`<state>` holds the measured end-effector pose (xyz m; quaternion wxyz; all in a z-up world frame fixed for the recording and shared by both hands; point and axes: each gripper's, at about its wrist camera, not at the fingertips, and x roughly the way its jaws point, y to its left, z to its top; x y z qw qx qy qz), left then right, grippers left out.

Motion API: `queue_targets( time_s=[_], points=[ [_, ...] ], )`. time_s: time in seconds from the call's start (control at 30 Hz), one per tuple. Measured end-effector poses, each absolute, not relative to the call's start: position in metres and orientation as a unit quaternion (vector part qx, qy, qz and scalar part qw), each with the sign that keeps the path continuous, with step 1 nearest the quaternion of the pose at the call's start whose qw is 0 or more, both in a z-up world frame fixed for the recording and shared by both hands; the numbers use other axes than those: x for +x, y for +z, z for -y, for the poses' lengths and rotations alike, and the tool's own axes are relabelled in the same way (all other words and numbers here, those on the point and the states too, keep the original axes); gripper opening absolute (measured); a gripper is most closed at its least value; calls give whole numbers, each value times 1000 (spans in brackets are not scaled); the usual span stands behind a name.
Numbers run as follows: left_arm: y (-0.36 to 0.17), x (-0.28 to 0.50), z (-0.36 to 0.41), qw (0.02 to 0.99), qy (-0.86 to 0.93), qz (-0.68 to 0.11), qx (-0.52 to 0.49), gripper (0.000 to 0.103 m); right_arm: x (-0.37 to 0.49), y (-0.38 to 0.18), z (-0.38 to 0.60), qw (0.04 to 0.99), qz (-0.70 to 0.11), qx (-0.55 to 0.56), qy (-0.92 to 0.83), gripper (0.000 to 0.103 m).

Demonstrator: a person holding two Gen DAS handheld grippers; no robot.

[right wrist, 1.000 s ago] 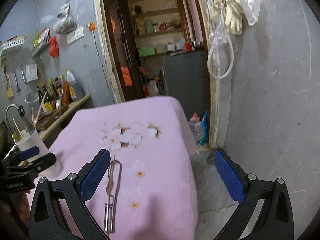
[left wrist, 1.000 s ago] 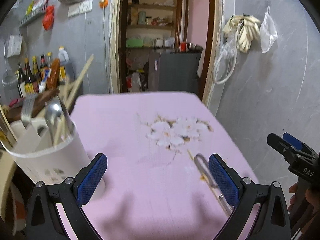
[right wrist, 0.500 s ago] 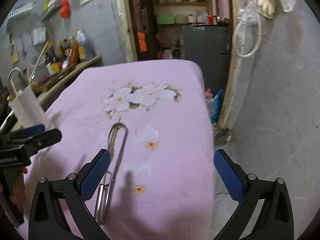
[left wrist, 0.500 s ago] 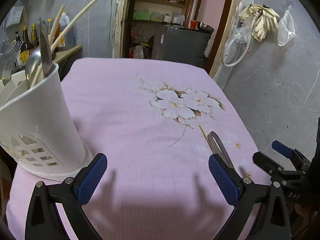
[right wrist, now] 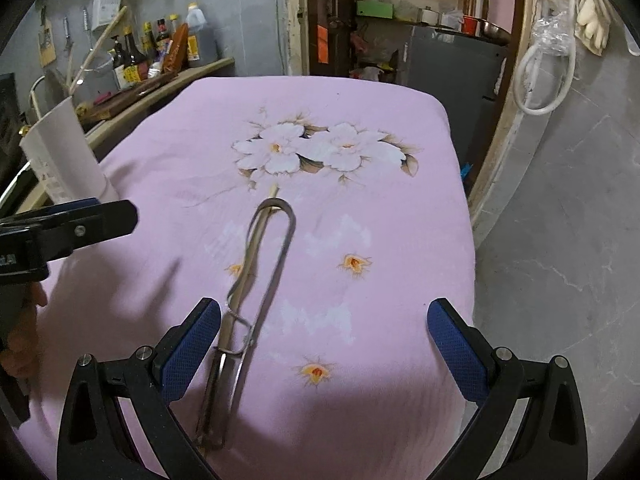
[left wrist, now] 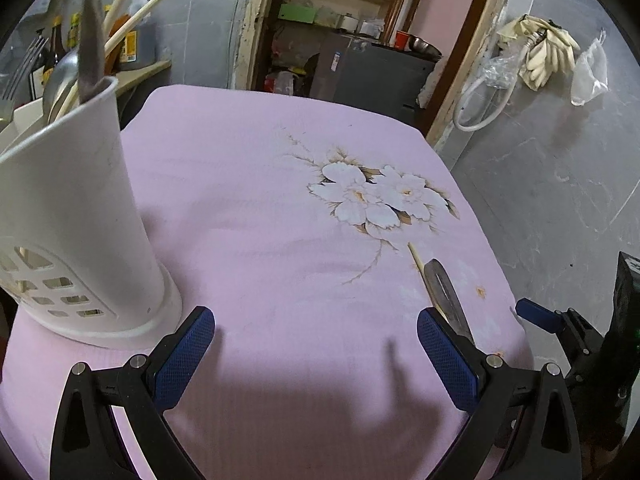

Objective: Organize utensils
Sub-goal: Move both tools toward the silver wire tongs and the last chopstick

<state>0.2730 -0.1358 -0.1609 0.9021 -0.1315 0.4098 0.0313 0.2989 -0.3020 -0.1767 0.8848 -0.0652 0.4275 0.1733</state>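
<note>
Hovering wide apart and empty, the right hand-held gripper [right wrist: 324, 340] lines up over the peeler [right wrist: 248, 304] lying on the counter [right wrist: 400, 216]; the left hand-held gripper [left wrist: 316, 356], also apart, waits beside the holder [left wrist: 76, 224], likely its destination.

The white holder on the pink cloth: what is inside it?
Out of the holder stick a fork, a spoon, a grey blade and pale chopsticks. Its wall covers their lower parts, so anything shorter inside cannot be seen.
</note>
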Motion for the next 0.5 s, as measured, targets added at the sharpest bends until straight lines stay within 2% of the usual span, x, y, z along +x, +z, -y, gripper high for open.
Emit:
queue_targets(
  time_s=[0.5],
  points=[
    [-161,281,143,901,16,-414,-127,102,314,-183,332,890,-449,-34,74,102]
  ],
)
